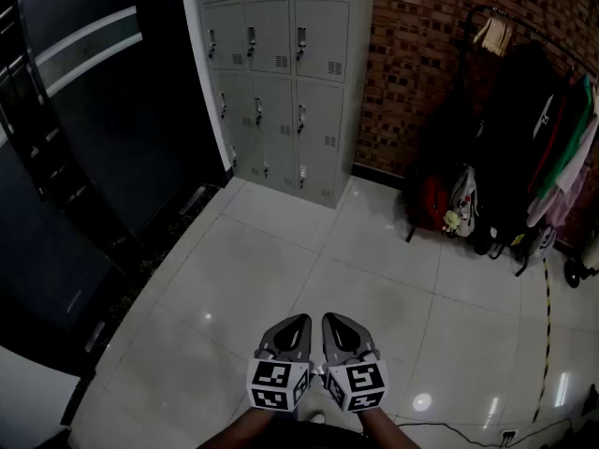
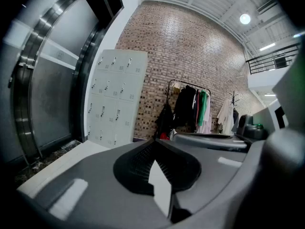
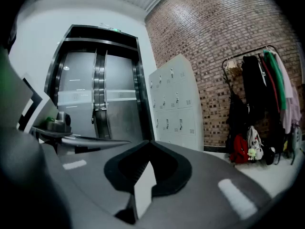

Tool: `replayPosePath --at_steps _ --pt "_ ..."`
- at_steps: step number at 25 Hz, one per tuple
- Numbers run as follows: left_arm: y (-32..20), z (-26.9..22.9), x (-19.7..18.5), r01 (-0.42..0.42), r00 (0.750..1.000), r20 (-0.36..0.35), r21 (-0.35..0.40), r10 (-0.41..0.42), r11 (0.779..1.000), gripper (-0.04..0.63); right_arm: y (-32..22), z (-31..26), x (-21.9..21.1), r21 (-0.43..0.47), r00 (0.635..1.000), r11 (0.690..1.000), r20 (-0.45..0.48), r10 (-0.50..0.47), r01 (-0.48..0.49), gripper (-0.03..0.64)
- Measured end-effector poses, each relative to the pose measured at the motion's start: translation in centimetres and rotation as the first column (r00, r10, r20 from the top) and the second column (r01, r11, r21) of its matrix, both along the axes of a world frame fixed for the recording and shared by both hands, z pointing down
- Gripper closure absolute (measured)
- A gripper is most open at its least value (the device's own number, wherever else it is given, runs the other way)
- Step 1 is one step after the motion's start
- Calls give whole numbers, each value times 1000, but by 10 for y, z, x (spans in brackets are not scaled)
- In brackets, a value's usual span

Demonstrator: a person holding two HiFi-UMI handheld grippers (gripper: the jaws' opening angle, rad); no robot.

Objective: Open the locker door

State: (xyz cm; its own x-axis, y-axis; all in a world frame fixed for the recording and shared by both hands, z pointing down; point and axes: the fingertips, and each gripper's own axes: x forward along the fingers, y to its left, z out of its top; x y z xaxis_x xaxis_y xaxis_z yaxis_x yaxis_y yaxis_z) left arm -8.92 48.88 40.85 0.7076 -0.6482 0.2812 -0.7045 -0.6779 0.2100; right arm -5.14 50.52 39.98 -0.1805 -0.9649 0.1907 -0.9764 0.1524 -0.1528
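Lockers [image 1: 285,82]: pale grey. Wall [image 1: 421,64]: red-brown brick pattern. Floor [image 1: 281,279]: glossy white tiles, grey grout lines. Bag [image 1: 432,204]: red. Hanging garments [image 1: 524,120]: black, green, pink.

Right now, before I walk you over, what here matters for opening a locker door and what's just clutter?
For the job: lockers, doors look shut; left gripper and right gripper, both shut and empty.
Lying about: clothes rack, bags beneath it, floor cable.
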Motion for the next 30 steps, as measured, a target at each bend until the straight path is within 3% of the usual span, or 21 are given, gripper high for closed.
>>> replayPosePath --at_steps 12,19,30 --pt "-156 -4 10 -50 998 -25 5 50 999 589 -152 -5 -2 -22 996 999 -89 33 -36 617" --pt "-243 -14 -4 -75 996 -40 14 75 997 589 -237 -10 -16 -20 994 998 -99 54 -56 617" --pt "-318 -1 -3 -76 996 -38 -11 76 997 589 -312 -1 -12 -21 993 997 -93 73 -75 617"
